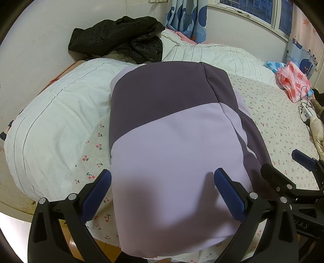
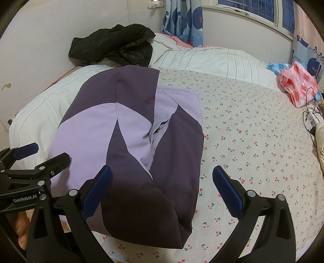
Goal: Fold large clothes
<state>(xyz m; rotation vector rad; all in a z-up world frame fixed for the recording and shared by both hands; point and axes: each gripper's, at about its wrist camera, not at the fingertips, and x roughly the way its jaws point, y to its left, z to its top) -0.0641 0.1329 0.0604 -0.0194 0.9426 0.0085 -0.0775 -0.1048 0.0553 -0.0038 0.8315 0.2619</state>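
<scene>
Folded two-tone purple jacket [image 2: 129, 145] (zipper showing) lies flat.

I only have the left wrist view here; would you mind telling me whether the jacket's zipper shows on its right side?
Observer: Yes, the purple jacket shows a pale zipper running down a gap in its right half.
Operator: Thank you. Is the right gripper holding anything?
Observer: No, the right gripper is open, with its right finger over bare cherry-print sheet.
Operator: And is anything plugged in by the curtain?
Observer: A wall socket sits left of the blue curtain.
</scene>
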